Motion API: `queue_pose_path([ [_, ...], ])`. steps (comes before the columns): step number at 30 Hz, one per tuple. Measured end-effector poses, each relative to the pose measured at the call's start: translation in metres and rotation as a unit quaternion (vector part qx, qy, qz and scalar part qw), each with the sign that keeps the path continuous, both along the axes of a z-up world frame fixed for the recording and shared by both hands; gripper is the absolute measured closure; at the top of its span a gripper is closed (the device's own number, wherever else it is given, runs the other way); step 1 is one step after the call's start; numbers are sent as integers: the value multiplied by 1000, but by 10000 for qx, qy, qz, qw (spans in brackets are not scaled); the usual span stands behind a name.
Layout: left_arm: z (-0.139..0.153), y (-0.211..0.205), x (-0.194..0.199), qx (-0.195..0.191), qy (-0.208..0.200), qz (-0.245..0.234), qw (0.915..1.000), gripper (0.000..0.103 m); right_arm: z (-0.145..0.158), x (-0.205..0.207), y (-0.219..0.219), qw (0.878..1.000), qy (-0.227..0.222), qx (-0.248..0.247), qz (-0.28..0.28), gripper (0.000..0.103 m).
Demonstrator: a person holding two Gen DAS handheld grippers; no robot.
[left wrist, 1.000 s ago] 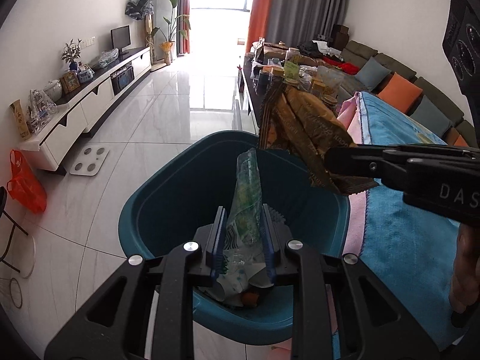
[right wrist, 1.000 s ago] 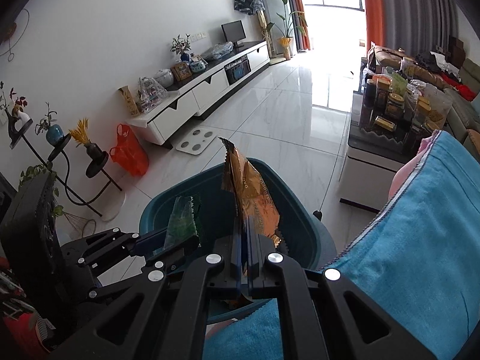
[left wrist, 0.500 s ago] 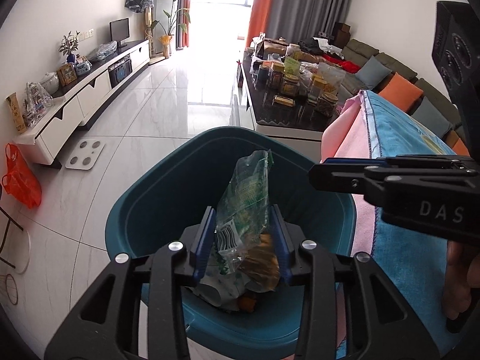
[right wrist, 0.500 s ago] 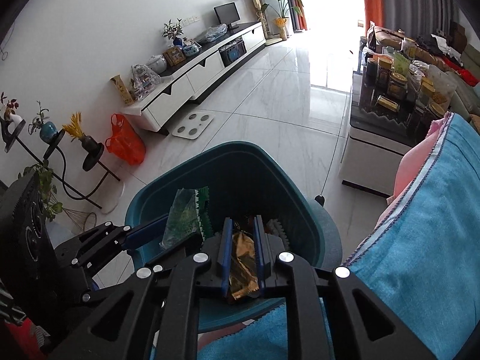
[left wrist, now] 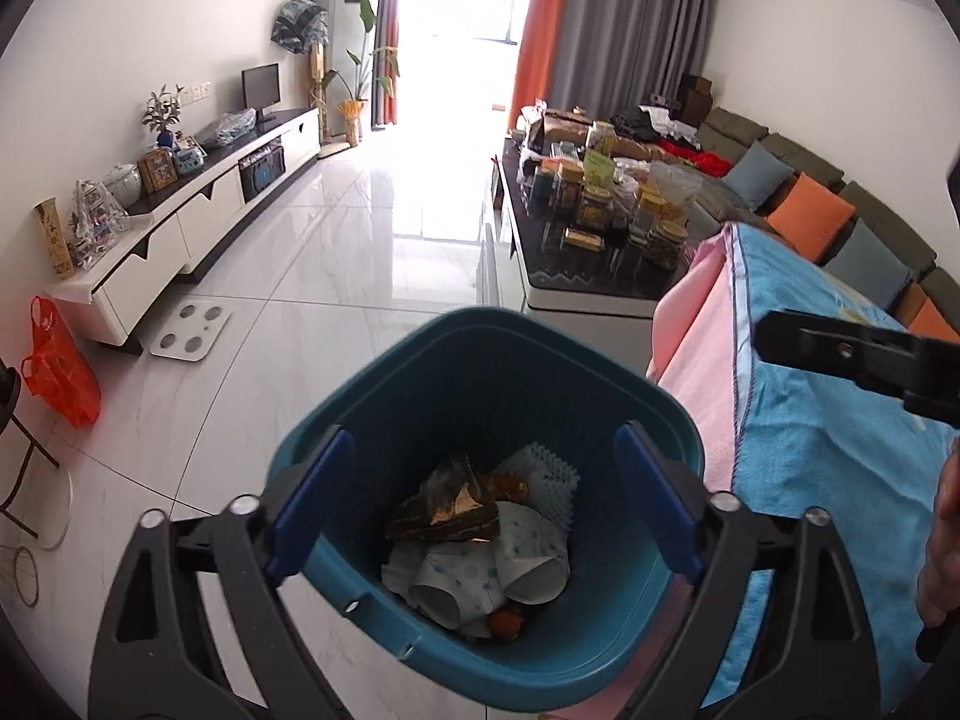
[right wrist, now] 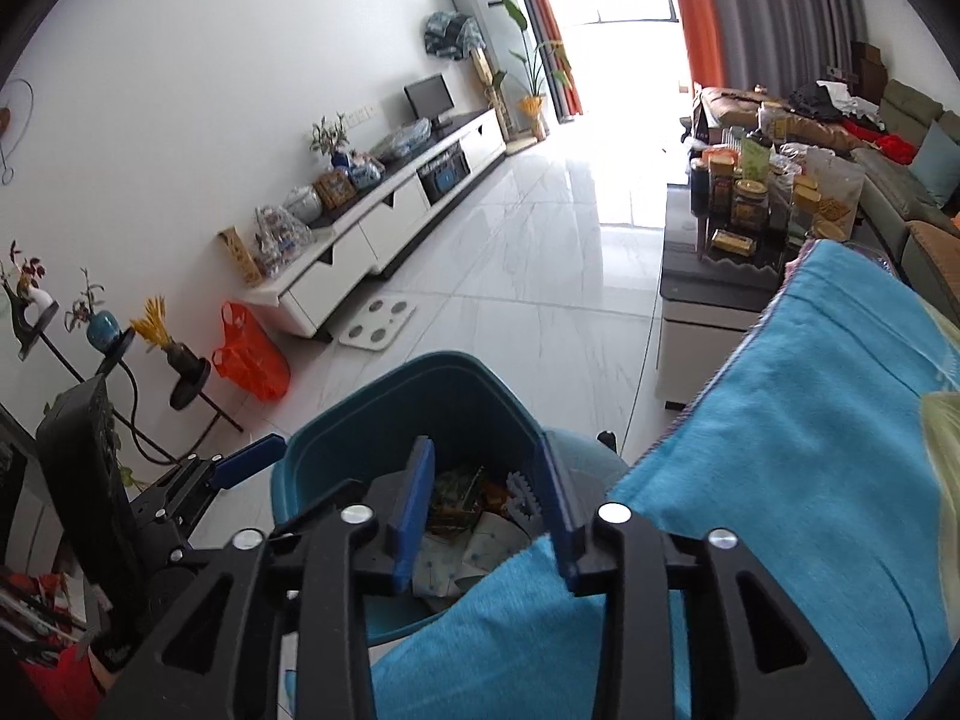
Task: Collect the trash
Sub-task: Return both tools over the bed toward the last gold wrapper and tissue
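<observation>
A teal trash bin stands on the floor beside a towel-covered surface. Inside it lie a brown-gold snack wrapper, crumpled white paper, a white foam net and an orange scrap. My left gripper hangs over the bin; its jaws are opening wide and nothing is between them. My right gripper is over the bin's edge and the towel; its jaws are opening too and hold nothing. One of its fingers shows at the right of the left wrist view.
A blue towel over a pink cloth covers the surface on the right. A coffee table crowded with jars stands beyond the bin. A white TV cabinet, a bathroom scale and an orange bag are on the left.
Both grippers have opened and let go. The green wrapper left the left gripper and the brown-gold one left the right; both dropped into the bin. The right gripper drew off to the right.
</observation>
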State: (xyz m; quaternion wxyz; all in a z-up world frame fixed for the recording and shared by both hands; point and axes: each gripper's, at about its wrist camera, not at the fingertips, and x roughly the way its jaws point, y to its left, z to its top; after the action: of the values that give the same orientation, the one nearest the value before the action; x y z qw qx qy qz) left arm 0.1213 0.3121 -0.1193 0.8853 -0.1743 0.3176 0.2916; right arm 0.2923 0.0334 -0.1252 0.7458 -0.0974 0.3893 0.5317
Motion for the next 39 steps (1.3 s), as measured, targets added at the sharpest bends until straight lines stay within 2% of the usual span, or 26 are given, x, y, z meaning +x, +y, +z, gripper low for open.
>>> queue_pose_path([
  [3, 20, 0, -23, 2, -279, 182, 9994, 6, 8, -1, -25, 9995, -74, 265, -140, 45],
  [5, 34, -1, -37, 21, -473, 293, 9984, 6, 13, -3, -42, 9987, -170, 410, -245, 39],
  [7, 51, -5, -50, 65, -700, 355, 9969, 6, 19, -6, -63, 9972, -304, 562, -390, 25],
  [9, 68, -12, -61, 164, -925, 376, 9949, 6, 27, -7, -83, 9950, -493, 684, -526, 21],
  [11, 84, -23, -68, 264, -1164, 334, 9923, 6, 32, -8, -105, 9923, -666, 787, -693, 12],
  [14, 105, -48, -72, 451, -1521, 173, 9872, 6, 37, -10, -140, 9868, -897, 885, -1019, 8],
  [20, 134, -110, -53, 861, -1731, -483, 9799, 6, 45, -17, -211, 9714, -1315, 1099, -1642, 7],
  [24, 145, -157, -43, 1082, -1919, -987, 9704, 6, 47, -20, -263, 9578, -1536, 1240, -2089, 7],
  [30, 147, -226, -22, 1173, -2068, -1759, 9553, 6, 46, -36, -328, 9240, -2095, 1226, -2955, 7],
  [39, 135, -309, 7, 1177, -2146, -2739, 9301, 6, 30, -47, -399, 8838, -2308, 1026, -3938, 7],
])
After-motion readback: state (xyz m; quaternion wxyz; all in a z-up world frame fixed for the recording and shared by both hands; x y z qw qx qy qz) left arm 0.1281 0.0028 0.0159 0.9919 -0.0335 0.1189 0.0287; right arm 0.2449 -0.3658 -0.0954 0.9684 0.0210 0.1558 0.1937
